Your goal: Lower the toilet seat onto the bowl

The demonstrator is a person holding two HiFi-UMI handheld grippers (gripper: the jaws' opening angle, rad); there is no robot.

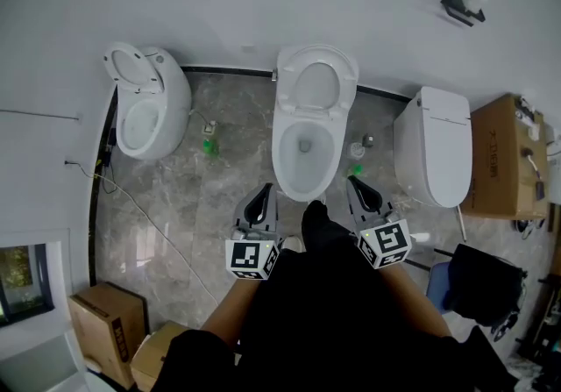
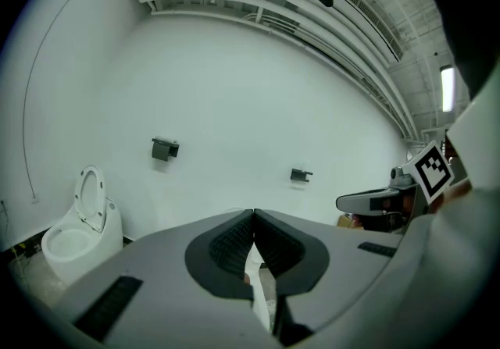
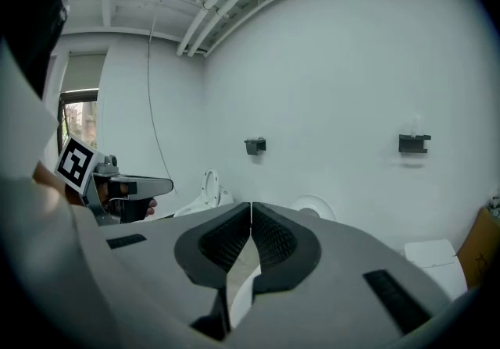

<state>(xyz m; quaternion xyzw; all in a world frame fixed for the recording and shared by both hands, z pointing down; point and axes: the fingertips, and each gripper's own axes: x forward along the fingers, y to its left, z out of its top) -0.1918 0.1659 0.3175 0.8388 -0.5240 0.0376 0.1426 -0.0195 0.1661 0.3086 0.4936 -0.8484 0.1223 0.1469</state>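
In the head view, the middle white toilet (image 1: pixel 304 149) stands straight ahead with its bowl uncovered. Its seat and lid (image 1: pixel 317 83) are raised against the wall. My left gripper (image 1: pixel 261 197) is shut and empty, just short of the bowl's front left. My right gripper (image 1: pixel 361 191) is also shut and empty, at the bowl's front right. In the left gripper view the jaws (image 2: pixel 254 219) meet, and the right gripper (image 2: pixel 375 202) shows beside them. In the right gripper view the jaws (image 3: pixel 251 211) are closed, with the raised seat (image 3: pixel 315 205) just beyond them.
A second toilet (image 1: pixel 145 114) with its seat up stands at the left. A closed-lid toilet (image 1: pixel 434 145) stands at the right beside a cardboard box (image 1: pixel 504 158). More boxes (image 1: pixel 110 320) sit near left. A green bottle (image 1: pixel 209 146) and a cable lie on the floor.
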